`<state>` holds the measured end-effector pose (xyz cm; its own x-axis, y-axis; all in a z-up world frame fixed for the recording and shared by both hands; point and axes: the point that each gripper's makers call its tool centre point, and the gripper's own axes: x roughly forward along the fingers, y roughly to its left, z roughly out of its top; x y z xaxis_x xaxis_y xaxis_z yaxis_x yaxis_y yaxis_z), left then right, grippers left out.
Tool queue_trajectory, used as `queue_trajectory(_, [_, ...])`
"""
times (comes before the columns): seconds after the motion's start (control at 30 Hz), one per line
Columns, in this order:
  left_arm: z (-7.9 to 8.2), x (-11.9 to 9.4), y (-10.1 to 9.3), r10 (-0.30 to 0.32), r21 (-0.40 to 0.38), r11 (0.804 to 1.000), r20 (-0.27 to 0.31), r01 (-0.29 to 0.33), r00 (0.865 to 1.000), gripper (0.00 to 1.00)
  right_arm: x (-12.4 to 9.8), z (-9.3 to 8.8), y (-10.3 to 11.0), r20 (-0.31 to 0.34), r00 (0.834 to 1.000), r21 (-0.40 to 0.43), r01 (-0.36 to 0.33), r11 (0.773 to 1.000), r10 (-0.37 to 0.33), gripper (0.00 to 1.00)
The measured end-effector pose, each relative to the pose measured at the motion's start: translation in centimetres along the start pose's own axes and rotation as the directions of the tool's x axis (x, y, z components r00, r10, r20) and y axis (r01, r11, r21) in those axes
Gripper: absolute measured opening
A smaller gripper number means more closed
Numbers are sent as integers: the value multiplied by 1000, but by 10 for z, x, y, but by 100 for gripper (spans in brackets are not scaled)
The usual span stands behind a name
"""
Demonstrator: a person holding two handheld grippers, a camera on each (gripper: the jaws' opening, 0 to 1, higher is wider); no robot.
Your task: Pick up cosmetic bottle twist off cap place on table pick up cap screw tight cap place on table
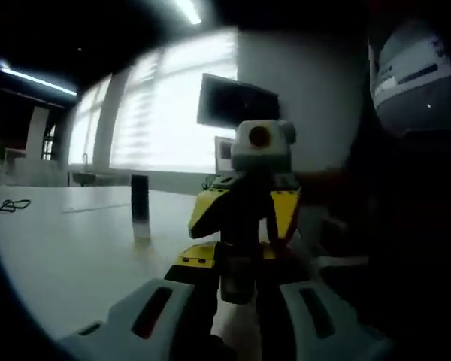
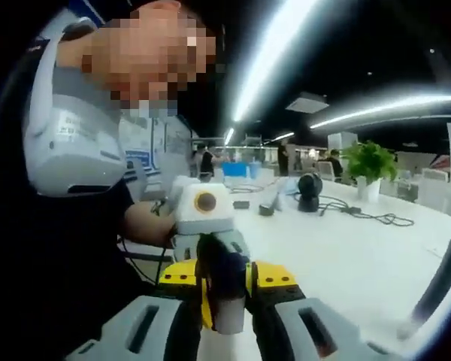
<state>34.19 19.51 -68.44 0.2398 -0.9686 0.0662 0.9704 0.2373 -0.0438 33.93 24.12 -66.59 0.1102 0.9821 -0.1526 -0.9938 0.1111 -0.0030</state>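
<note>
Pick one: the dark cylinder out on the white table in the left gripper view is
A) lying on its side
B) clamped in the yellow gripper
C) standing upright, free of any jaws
C: the dark cylinder stands upright on the white table, with nothing gripping it.

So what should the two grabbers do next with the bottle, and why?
Probably turn one gripper a little while the other holds firm. The left gripper and right gripper face each other, both closed on the bottle above the table. I cannot tell whether the cap is loosening or tightening.
</note>
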Motion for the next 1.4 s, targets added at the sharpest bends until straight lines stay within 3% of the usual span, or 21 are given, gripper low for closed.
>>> queue_trajectory(0.63, [-3,3,-6,-33,6,999,-17,33,999,9,9,4,10,25,997,-1,-78,997,78,13])
queue_trajectory(1.03, [5,2,-9,-56,18,998,30,56,998,11,8,10,15,55,994,-43,-96,994,98,13])
queue_trajectory(1.2, [-2,3,-13,-69,56,996,-6,69,998,10,11,10,19,54,992,-54,-109,993,112,12])
queue_trajectory(1.4, [0,2,-14,-74,41,996,8,73,997,10,12,14,20,65,990,-51,-121,991,124,12])
